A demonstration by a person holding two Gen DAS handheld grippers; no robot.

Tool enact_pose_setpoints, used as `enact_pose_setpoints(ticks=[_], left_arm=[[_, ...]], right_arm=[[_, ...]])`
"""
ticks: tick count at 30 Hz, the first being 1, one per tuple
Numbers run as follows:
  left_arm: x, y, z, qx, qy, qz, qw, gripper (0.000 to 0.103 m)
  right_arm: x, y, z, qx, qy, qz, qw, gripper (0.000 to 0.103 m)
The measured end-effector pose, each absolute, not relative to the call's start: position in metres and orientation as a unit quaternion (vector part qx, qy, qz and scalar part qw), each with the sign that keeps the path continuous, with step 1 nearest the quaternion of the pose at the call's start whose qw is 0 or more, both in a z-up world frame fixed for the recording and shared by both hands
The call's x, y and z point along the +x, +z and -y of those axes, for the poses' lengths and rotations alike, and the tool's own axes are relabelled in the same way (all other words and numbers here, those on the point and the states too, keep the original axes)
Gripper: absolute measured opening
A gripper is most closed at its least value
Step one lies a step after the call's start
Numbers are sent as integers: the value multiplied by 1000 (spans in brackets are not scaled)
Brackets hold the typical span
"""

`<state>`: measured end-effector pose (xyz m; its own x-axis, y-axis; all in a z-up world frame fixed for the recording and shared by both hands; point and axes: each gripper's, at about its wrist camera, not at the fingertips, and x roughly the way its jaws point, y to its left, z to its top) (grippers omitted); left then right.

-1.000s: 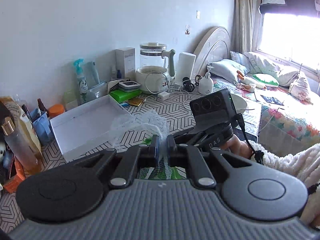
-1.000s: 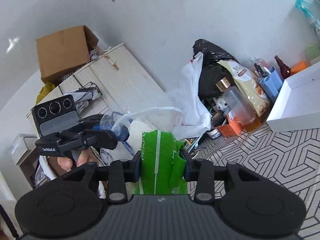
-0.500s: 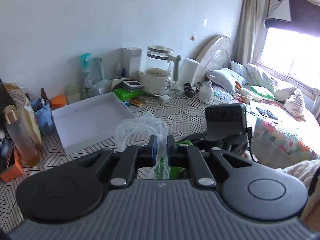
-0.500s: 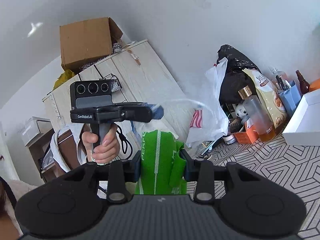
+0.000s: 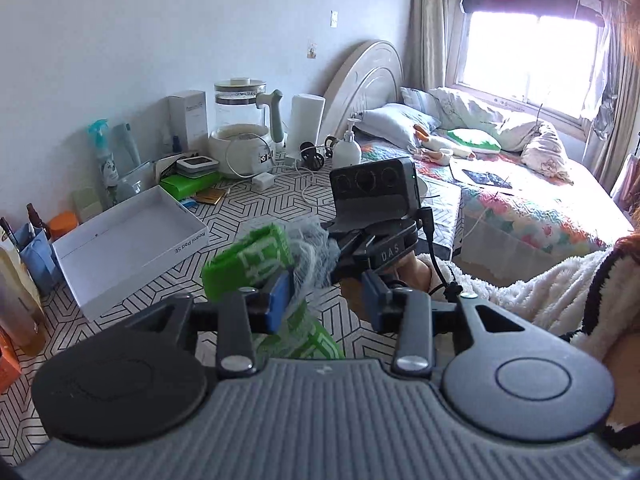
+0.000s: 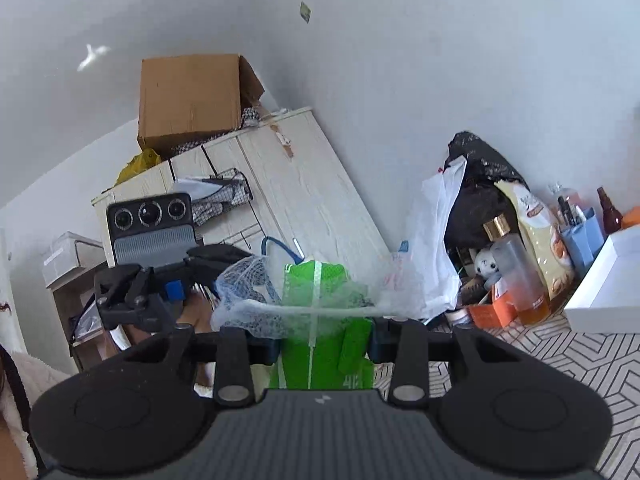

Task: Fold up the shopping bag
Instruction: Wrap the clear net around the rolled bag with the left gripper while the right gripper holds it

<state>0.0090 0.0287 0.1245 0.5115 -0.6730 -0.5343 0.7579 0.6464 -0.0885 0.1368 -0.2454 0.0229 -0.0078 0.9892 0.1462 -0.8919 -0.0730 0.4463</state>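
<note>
Bag point(image 6: 320, 332), green with white mesh, hangs bunched in the air over the patterned table point(image 5: 248, 216); right gripper point(image 6: 323, 350) clamps its green body; left gripper point(image 5: 326, 300) gapes wide, mesh brushing one finger; looks mid-fold; left needs a fresh pinch.

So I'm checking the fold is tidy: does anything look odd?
Yes. The white mesh handle trails loose across the green shopping bag in the right tool, unfolded. The open left tool only brushes it.
</note>
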Motion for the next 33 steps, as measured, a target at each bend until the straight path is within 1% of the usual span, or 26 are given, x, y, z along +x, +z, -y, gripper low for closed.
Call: enact_pose_setpoints(ticks=[3,9,10,15,19,22,25,30,32,33], left_arm=[[4,116,-35,65,-403,-275,871,42],[4,94,-46,27,-336,-260,905,53],[5,92,-48,26,-327,-254,910,56],[11,75,-56,-9,-333,-250,909,59],[17,66,-57,-24,-337,-250,907,67],[22,60,-56,-26,-337,-250,907,69],[26,54,-55,-29,-337,-250,907,76],[35,43,-47,-35,-342,-249,905,77],[38,39,-45,-40,-343,-247,906,72],[40,36,-44,-42,-342,-245,906,69]], right_arm=[[139,26,254,232,693,-94,676,39],[141,28,256,239,668,-77,700,39],[141,28,256,237,664,-75,705,39],[135,31,249,206,651,-61,728,39],[131,30,243,194,654,-60,728,39],[128,29,242,190,658,-59,726,39],[127,28,241,184,662,-61,724,39],[127,27,239,184,669,-67,717,39],[128,26,239,188,672,-69,713,39],[128,26,239,189,671,-69,713,39]])
